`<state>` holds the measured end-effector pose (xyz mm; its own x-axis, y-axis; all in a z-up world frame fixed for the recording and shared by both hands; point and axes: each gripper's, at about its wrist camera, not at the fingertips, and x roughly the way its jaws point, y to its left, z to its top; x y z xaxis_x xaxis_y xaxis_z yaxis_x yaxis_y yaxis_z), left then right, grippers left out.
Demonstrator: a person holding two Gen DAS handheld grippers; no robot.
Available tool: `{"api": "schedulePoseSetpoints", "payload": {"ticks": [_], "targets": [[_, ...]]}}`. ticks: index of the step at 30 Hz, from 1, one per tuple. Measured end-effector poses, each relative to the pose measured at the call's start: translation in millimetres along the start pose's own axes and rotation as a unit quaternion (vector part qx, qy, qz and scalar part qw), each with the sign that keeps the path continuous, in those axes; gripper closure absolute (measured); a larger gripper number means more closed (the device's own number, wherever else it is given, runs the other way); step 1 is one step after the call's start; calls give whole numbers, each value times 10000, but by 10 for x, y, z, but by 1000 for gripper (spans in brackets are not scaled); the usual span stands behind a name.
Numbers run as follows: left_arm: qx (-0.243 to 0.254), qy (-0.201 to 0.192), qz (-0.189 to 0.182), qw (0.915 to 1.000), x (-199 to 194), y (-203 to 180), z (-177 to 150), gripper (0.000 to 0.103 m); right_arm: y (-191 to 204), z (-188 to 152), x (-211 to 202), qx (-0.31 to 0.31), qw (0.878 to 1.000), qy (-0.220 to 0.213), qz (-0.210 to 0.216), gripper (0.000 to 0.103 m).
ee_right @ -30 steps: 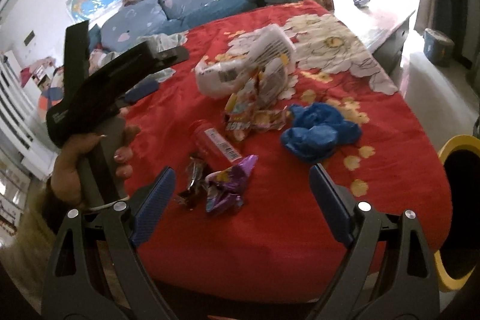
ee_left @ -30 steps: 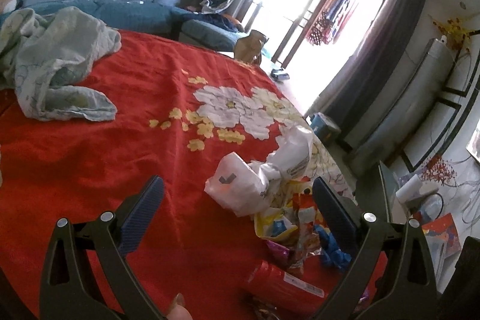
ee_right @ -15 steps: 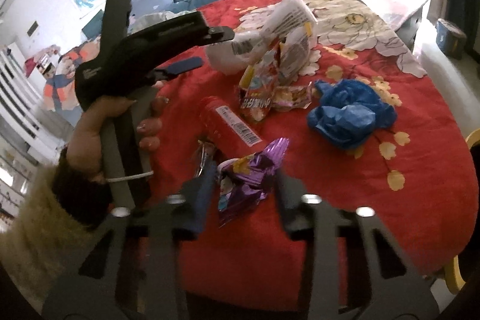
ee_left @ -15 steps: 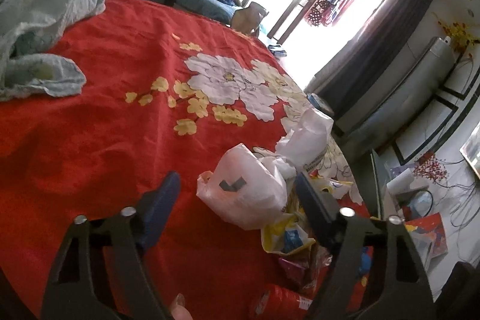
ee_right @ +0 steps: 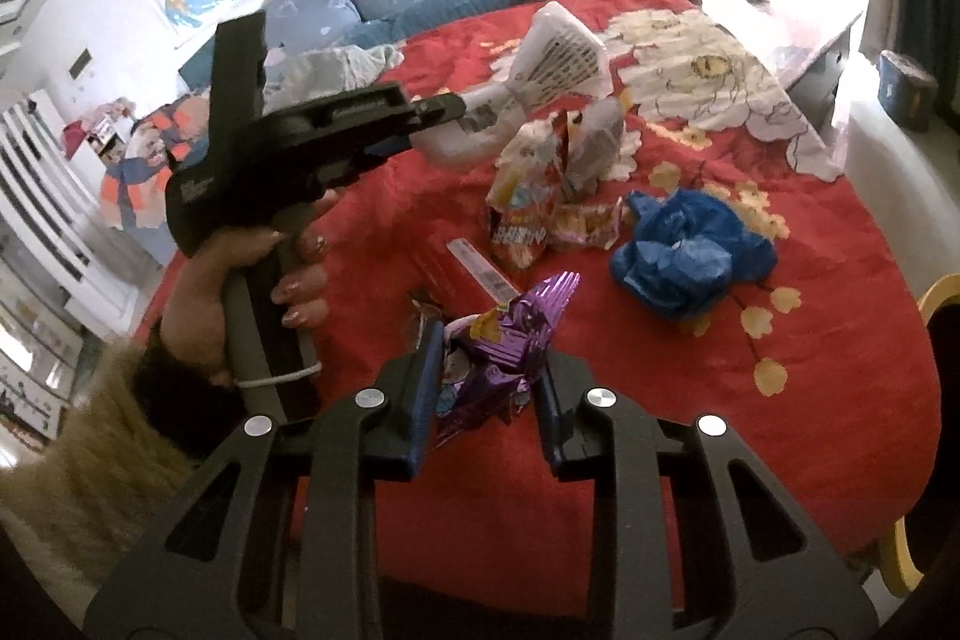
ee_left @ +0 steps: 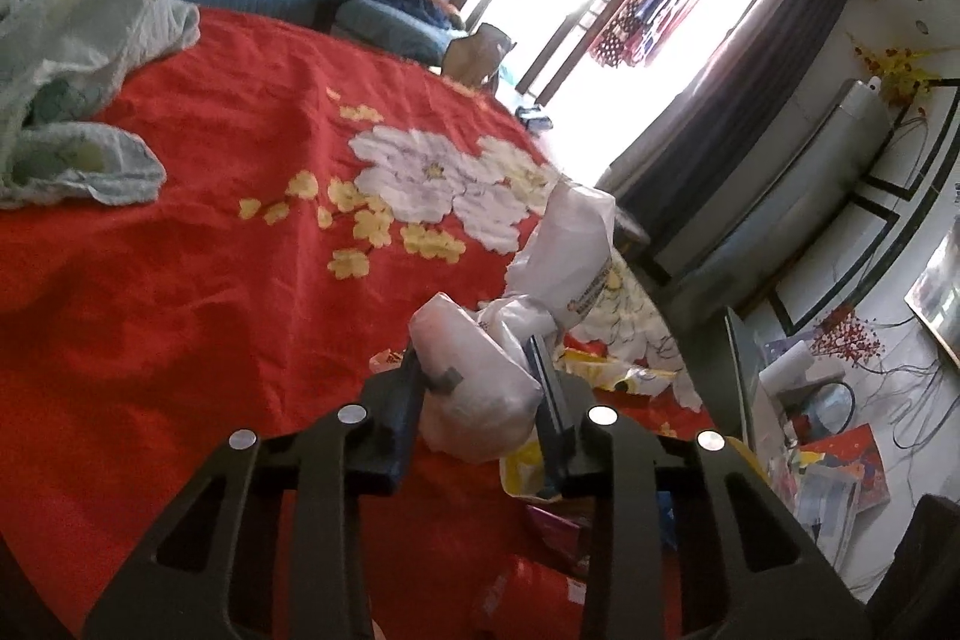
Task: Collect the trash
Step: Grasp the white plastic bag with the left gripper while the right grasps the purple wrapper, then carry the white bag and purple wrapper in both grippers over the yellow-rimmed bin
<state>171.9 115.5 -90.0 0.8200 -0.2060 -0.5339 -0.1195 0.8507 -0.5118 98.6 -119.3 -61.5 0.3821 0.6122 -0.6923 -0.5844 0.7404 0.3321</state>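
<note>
Both tongs gripping trash on the red surface (ee_right: 840,400)

Left tongs (ee_left: 480,376), just closing, are squeezing a white bag (ee_left: 474,388); right tongs (ee_right: 486,376) are pinching a purple wrapper (ee_right: 504,346).

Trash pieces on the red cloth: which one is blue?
The crumpled blue bag, lying loose right of the snack wrappers; no gripper touches it. The other trash is white, purple or red.

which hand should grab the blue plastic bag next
Right, probably. The blue plastic bag lies just beyond the right gripper, now closed on a purple wrapper; the left gripper is clamping the white bag.
</note>
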Motion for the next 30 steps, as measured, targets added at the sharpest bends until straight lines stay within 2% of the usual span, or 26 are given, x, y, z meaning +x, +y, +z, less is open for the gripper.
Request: {"api": "schedulePoseSetpoints", "payload": {"ticks": [9, 13, 21, 30], "targets": [[150, -453, -88, 9988, -431, -142, 70, 72, -79, 136, -217, 27, 9993, -377, -56, 81], [75, -519, -194, 9984, -542, -194, 82, 72, -151, 189, -311, 91, 9984, -532, -151, 81], [367, -640, -314, 9968, -694, -438, 59, 72, -355, 270, -499, 293, 9952, -853, -375, 81], [588, -587, -470, 9954, -719, -651, -6, 72, -675, 341, -714, 636, 9890, -1164, -660, 81]]}}
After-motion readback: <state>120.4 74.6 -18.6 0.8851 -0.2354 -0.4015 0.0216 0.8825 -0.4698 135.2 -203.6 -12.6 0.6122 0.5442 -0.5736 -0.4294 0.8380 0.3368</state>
